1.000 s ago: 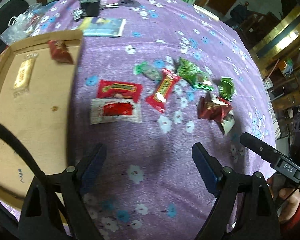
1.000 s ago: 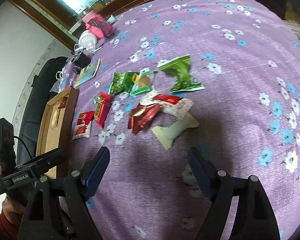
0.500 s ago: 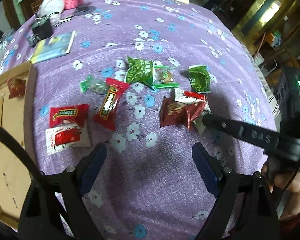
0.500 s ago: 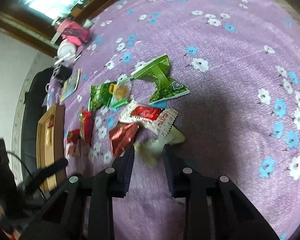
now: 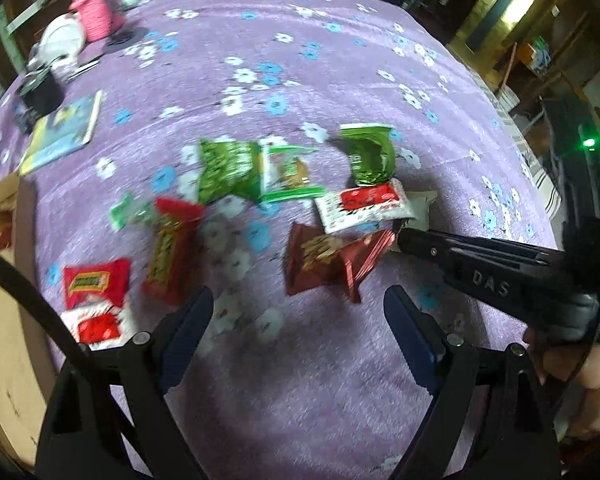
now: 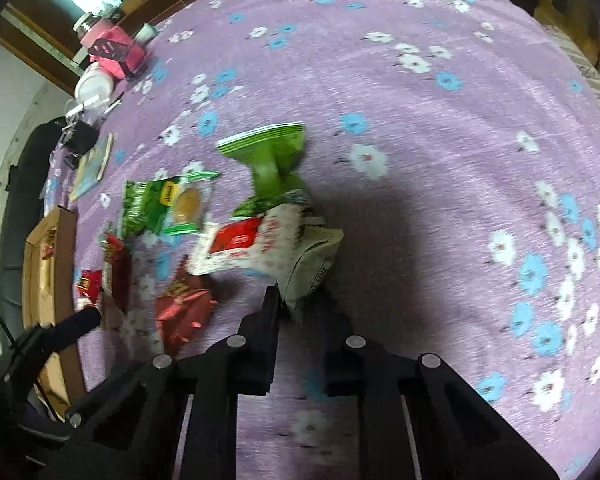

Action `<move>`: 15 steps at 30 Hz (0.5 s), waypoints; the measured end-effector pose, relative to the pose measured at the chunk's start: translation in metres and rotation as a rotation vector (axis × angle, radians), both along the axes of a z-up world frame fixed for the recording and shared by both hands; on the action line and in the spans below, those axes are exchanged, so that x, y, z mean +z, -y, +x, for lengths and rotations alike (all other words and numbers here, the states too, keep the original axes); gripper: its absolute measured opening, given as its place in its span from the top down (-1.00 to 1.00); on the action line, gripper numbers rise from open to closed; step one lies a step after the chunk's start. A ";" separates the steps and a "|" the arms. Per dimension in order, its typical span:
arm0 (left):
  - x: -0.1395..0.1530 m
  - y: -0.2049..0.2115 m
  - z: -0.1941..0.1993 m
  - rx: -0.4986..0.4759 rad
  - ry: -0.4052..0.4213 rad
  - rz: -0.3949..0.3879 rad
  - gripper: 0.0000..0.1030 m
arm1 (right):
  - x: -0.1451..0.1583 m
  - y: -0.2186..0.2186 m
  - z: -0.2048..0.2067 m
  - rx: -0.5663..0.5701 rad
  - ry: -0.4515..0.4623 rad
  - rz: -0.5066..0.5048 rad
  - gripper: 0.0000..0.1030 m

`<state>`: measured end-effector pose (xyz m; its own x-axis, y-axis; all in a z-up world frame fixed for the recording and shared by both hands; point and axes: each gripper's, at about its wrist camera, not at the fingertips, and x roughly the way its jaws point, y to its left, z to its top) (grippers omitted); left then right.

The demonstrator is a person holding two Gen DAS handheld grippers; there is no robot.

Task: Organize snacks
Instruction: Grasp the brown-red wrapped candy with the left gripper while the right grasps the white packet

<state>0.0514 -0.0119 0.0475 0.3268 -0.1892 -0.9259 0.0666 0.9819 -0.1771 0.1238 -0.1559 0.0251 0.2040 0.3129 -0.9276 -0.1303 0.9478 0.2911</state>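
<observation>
**Pale packet pinched at the pile's near edge**

The right gripper (image 6: 296, 304) is clamped, it seems (the frame is blurred), on a crinkled off-white packet (image 6: 312, 264), where half a second ago its fingers were only closing. The left gripper (image 5: 296, 312) is held wide open above the purple flowered cloth (image 5: 300, 380). Beyond lie glossy red wrappers (image 5: 324, 260), then green ones (image 5: 228, 172).

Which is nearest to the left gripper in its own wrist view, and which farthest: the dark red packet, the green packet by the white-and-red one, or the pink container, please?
From the left gripper:
1. The dark red packet, just ahead between the fingers.
2. The green packet, farther ahead, to the right.
3. The pink container, at the far left edge of the table.
</observation>
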 end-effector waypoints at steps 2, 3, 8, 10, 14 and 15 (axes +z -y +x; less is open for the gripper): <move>-0.004 0.007 0.007 -0.018 -0.005 0.012 -0.69 | 0.000 0.005 0.002 -0.007 -0.012 0.013 0.72; -0.007 0.012 0.011 -0.029 -0.011 0.014 -0.69 | 0.001 0.007 0.002 -0.016 -0.017 0.018 0.72; -0.023 0.021 0.024 -0.042 -0.021 0.048 -0.50 | 0.004 0.012 0.004 -0.041 -0.030 0.064 0.48; -0.028 0.019 0.027 -0.031 -0.036 0.043 -0.21 | 0.006 0.010 0.006 -0.044 -0.023 0.058 0.24; -0.025 0.012 0.026 -0.022 -0.017 0.040 0.34 | 0.005 0.001 0.014 -0.037 -0.012 0.013 0.15; -0.025 0.008 0.025 -0.017 -0.017 0.027 0.34 | 0.003 -0.002 0.016 -0.036 -0.011 -0.003 0.15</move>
<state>0.0767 -0.0198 0.0226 0.3076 -0.1694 -0.9363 0.0800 0.9852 -0.1519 0.1395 -0.1542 0.0282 0.2052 0.3025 -0.9308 -0.0930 0.9528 0.2892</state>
